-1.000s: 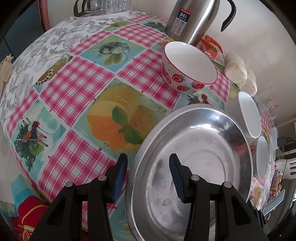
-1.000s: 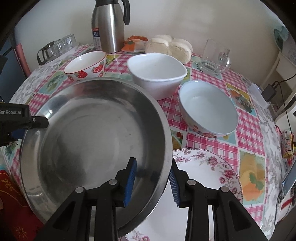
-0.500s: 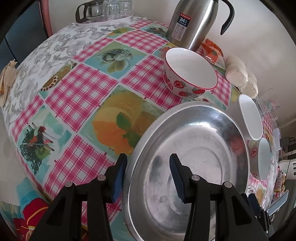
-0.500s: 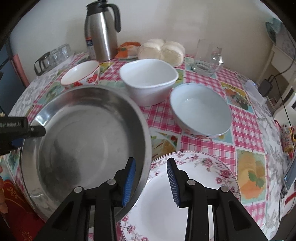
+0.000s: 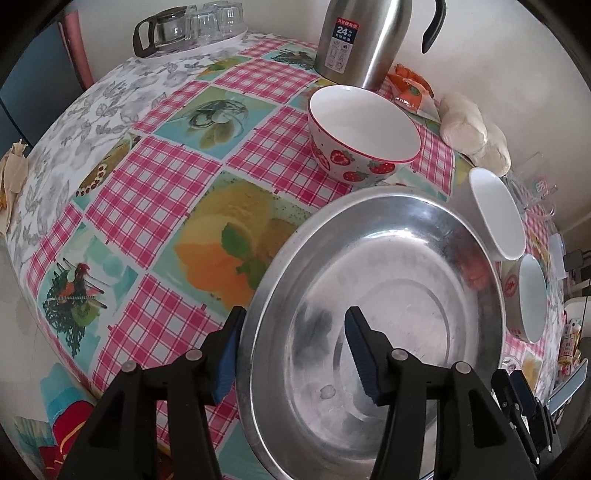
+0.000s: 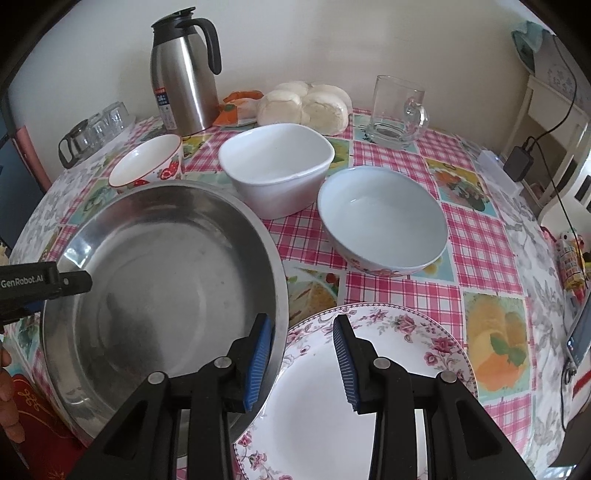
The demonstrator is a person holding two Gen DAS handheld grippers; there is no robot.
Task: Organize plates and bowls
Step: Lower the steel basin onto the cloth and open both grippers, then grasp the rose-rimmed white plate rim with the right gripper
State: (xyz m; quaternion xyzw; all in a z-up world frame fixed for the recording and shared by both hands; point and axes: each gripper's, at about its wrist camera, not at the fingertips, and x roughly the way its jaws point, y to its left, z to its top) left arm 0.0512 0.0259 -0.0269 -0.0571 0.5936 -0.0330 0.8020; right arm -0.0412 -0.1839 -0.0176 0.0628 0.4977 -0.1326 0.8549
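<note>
A large steel plate (image 5: 388, 295) lies on the checked tablecloth; it also shows in the right wrist view (image 6: 159, 280). My left gripper (image 5: 295, 350) is open, its jaws straddling the plate's near left rim. My right gripper (image 6: 301, 354) is open, straddling the plate's right rim, over a floral plate (image 6: 369, 387). A strawberry bowl (image 5: 362, 133), a white squarish bowl (image 6: 277, 166) and a pale blue bowl (image 6: 382, 218) stand behind the plates.
A steel thermos jug (image 6: 184, 74) stands at the back, with buns (image 6: 306, 103) and a glass mug (image 6: 397, 110) beside it. Glass cups and a small pot (image 5: 184, 29) sit at the far left. A phone (image 6: 580, 332) lies at the right edge.
The steel plate has slid left off the floral plate. My right gripper has opened wider and drawn right. My left gripper stays open at the rim.
</note>
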